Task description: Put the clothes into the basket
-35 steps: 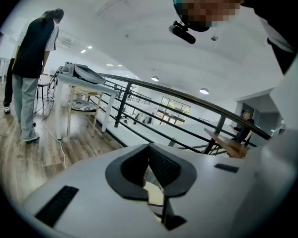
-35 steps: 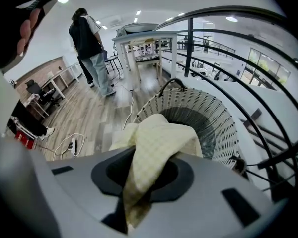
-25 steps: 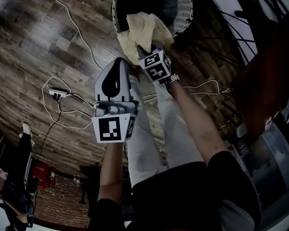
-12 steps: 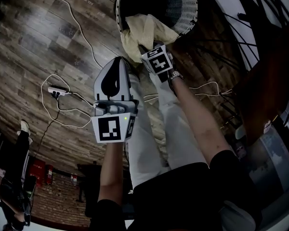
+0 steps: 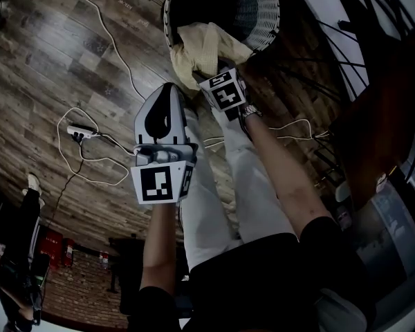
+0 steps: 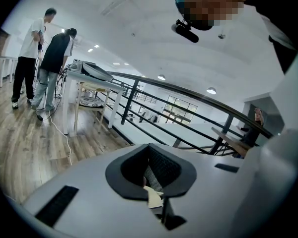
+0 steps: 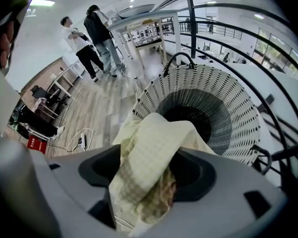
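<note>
Wood-plank flooring runs beneath the scene, crossed by a white cable, and a white woven basket stands near a dark railing. The right gripper points steeply down at the basket's near rim. Its jaws have just been opening and now stand wide apart. The pale yellow checked cloth lies loosely between them, bunched in the gap. Its far end is draped over the basket's rim, partly inside and partly hanging outside. The left gripper hangs just beside the right, short of the basket, its jaws closed together and apart from the cloth.
</note>
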{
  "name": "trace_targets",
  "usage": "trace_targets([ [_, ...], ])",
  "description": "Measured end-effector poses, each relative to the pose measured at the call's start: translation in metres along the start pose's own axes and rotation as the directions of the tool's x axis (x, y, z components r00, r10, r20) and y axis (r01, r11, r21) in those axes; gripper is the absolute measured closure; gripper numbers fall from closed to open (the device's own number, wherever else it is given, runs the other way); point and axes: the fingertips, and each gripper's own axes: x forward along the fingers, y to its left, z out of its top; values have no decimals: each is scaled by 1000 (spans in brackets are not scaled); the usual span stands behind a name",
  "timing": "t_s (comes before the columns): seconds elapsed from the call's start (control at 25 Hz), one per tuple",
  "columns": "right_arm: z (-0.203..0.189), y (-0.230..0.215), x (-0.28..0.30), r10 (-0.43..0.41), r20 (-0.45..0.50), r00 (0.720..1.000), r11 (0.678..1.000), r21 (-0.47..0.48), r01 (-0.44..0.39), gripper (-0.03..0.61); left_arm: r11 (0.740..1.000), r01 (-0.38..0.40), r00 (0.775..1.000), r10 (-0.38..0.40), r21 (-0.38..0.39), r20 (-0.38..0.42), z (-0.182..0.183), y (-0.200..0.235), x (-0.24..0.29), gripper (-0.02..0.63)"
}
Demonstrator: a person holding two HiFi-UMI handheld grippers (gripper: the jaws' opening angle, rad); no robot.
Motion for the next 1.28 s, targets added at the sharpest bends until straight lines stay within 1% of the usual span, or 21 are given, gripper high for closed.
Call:
trace_targets([
  [0.08, 1, -3, -7, -20, 16, 1000, 1000, -2, 20, 254, 1000, 2, 1000, -2, 2, 0, 1, -2, -1, 601],
  [0.2, 2, -10, -18, -39, 39, 998, 999, 13, 38, 237, 1000, 8, 1000, -8, 8, 2, 4, -7, -1, 601],
  [0.44, 8, -20, -47, -58, 86, 995, 998, 42, 55, 235, 999, 24, 999, -25, 25, 28, 21, -19, -3, 601],
  [0.64, 23, -14, -77, -34, 133, 990, 998, 54, 27, 236, 998, 44, 998, -45, 35, 38, 35, -34, -4, 601],
  [0.68, 26, -14, -82, -36, 143, 989, 998, 57, 28, 245, 998, 50, 998, -52, 40, 41, 39, -38, -4, 601],
  [0.84, 43, -12, -111, -72, 216, 974, 996, 75, 57, 401, 996, 71, 996, -73, 48, 52, 51, -52, -8, 601],
  [0.96, 55, -15, -139, -123, 285, 951, 990, 104, 97, 541, 996, 81, 995, -83, 45, 55, 58, -60, -12, 601],
  [1.0, 60, -15, -149, -133, 308, 942, 988, 118, 101, 565, 995, 83, 995, -86, 46, 57, 61, -62, -13, 601],
  [1.28, 97, -4, -212, -153, 444, 883, 982, 167, 86, 569, 994, 90, 989, -96, 60, 109, 92, -70, -20, 601],
])
